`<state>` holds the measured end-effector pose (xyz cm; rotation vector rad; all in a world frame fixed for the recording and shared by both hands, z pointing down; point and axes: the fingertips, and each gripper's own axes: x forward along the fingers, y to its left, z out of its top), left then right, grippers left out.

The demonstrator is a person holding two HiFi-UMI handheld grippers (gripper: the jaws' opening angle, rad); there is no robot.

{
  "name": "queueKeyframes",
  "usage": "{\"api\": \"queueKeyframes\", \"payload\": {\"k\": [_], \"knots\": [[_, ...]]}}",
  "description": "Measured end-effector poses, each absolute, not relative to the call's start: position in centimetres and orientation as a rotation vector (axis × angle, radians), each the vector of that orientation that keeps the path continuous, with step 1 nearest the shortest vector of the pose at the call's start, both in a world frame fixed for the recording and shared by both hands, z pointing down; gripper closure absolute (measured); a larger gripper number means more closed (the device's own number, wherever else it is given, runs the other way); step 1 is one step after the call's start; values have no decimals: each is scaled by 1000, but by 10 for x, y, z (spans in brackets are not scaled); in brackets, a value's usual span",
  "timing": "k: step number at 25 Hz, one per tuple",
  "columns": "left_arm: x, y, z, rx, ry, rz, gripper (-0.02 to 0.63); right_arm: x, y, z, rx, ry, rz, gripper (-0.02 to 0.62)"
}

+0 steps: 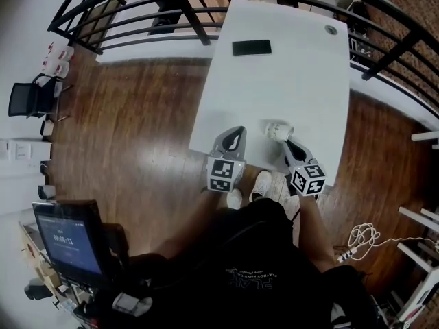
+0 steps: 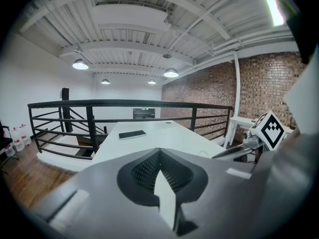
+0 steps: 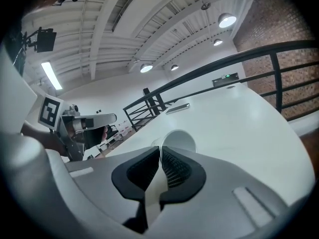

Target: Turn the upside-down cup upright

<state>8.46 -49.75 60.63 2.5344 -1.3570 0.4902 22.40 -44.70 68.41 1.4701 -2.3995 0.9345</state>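
At the near edge of the one white table (image 1: 288, 81) we see a single cup (image 1: 279, 130), pale and tipped onto its side, neither upside down nor upright. The right gripper (image 1: 285, 141) has it. In the right gripper view the two ribbed pads (image 3: 175, 169) stand narrow, pinched on the thin wall of the cup at its rim, and the round end of the cup shows just past the jaw tips. We cannot tell whether the cup touches the tabletop or hangs just above it.

The left gripper (image 1: 237, 130) sits just beside it, also over the near edge of the table, apart from the cup. Its jaws are brought together at the tips with nothing between them. Through the slit behind the tips only the white of the table shows.

We count two grippers, each with one marker cube: one on the left (image 1: 225, 173), one on the right (image 1: 308, 180).

Farther up the table lies one dark phone (image 1: 251, 47), flat and well apart from the cup. One small round fitting (image 1: 331, 29) sits near the far right corner.

Around the table we count one black railing (image 1: 137, 12), one black chair (image 1: 27, 98) at the left and one lit screen (image 1: 68, 242) at the lower left. Two white shoes (image 1: 260, 184) show below the grippers on the wooden floor (image 1: 137, 129).
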Motion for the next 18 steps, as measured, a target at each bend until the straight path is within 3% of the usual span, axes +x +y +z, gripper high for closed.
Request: {"api": "queueKeyframes", "payload": {"k": [18], "knots": [[81,-498,591,2567,-1321,408,611,216,-447,621,1232,-2323,510,571]]}}
